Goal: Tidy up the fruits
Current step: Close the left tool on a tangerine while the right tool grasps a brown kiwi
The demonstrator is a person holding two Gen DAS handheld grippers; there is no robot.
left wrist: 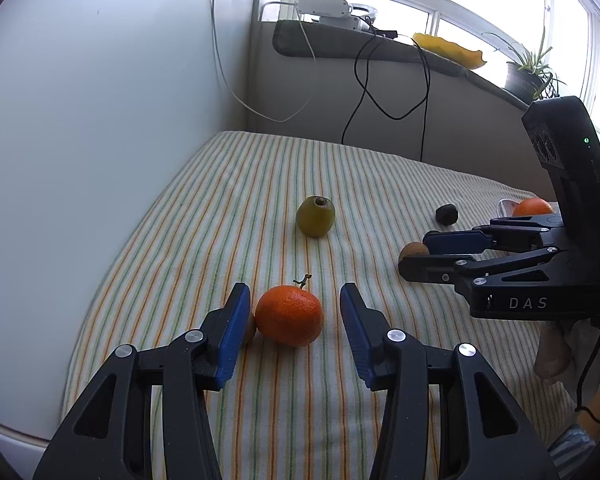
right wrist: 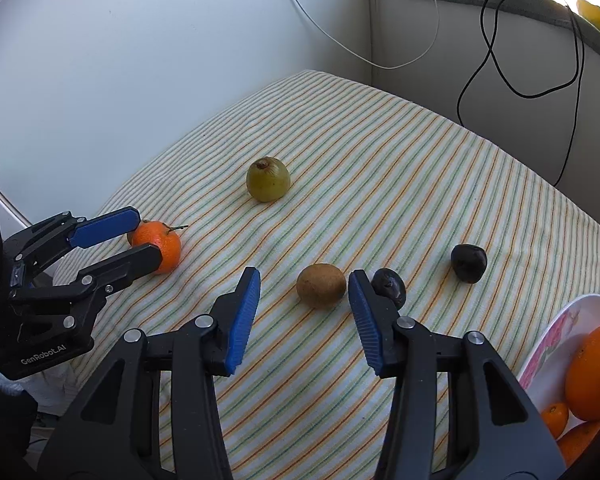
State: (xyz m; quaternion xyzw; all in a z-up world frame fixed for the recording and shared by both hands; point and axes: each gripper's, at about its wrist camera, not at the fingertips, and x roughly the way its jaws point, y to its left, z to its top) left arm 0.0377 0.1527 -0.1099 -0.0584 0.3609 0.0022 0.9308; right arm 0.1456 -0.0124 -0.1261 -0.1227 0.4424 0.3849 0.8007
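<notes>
My left gripper (left wrist: 295,300) is open with a stemmed tangerine (left wrist: 289,315) between its blue pads on the striped cloth (left wrist: 260,184); the pads do not touch it. A small brown fruit (left wrist: 250,328) peeks out behind the left pad. My right gripper (right wrist: 304,284) is open around a brown kiwi (right wrist: 321,285), apart from it. A green apple-like fruit (right wrist: 268,180) sits farther back. Two dark fruits (right wrist: 388,285) (right wrist: 469,263) lie to the right. In the left wrist view the right gripper (left wrist: 416,250) shows at the right by the kiwi (left wrist: 413,249).
A white floral plate (right wrist: 556,332) with oranges (right wrist: 592,372) stands at the right edge of the cloth. A white wall (left wrist: 80,120) runs along the left. Cables (left wrist: 364,80) hang from a ledge behind, with a potted plant (left wrist: 528,72) and a yellow dish (left wrist: 448,50).
</notes>
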